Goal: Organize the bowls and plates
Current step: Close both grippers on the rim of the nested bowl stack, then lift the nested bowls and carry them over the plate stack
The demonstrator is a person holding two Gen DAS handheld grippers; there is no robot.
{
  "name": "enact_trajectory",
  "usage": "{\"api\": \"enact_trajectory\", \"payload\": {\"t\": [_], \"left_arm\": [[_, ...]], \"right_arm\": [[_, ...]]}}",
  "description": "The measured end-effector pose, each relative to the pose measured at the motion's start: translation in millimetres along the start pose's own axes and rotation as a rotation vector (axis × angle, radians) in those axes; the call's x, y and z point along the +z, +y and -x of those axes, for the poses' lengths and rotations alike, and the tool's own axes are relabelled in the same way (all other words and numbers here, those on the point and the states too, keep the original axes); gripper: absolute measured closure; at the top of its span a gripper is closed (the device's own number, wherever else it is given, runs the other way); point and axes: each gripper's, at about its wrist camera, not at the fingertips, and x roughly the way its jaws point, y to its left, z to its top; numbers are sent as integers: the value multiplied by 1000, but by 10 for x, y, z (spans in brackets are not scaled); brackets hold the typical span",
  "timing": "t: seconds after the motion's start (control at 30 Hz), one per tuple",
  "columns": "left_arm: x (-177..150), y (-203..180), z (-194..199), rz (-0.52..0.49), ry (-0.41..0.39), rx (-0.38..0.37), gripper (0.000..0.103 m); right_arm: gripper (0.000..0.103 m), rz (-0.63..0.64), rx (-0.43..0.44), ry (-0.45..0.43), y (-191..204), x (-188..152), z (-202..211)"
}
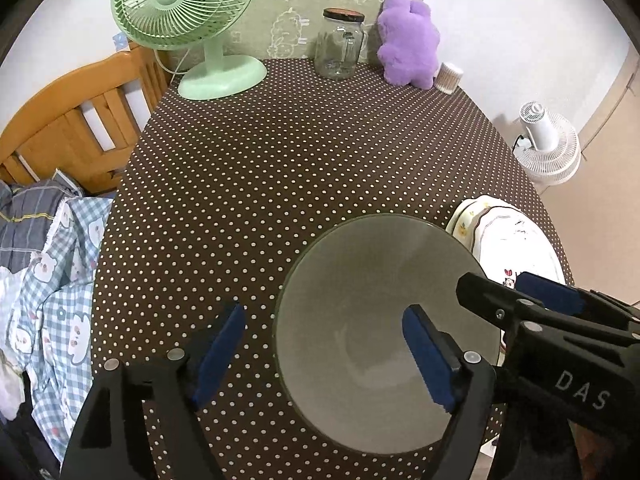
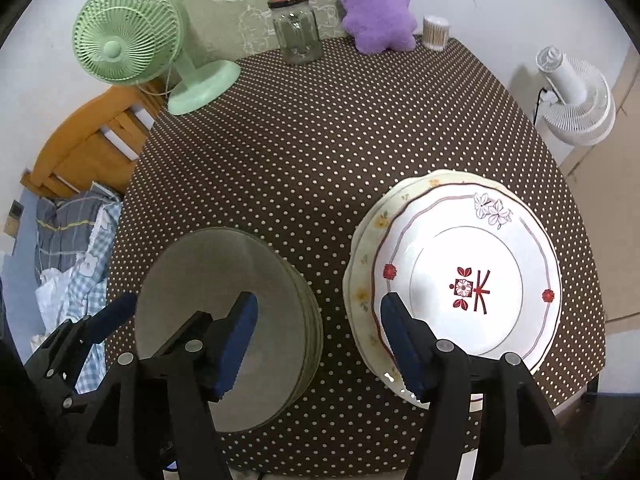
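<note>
On the dotted surface (image 2: 320, 140) sit a stack of grey-green bowls (image 2: 224, 320) and, just beside it, stacked white plates (image 2: 468, 280). Both look like stiff, glazed, breakable ware, likely slippery; the rims seem the best hold. Left tool (image 1: 324, 352) and right tool (image 2: 316, 340) point steeply down, jaws apart, gripping nothing.
</note>
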Motion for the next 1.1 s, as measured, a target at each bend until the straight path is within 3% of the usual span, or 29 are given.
{"api": "enact_trajectory", "payload": {"t": [0.4, 0.83, 1.0, 1.1], "left_arm": [[-12, -18, -199, 26, 24, 5, 21], [-61, 82, -370, 79, 61, -60, 21], [-83, 87, -365, 64, 66, -58, 25], [-90, 89, -393, 60, 75, -76, 28]], "right_arm": [[36, -30, 49, 51, -106, 31, -254], [36, -18, 54, 97, -83, 83, -461], [52, -2, 61, 101, -21, 80, -449], [52, -10, 68, 125, -21, 77, -506]]}}
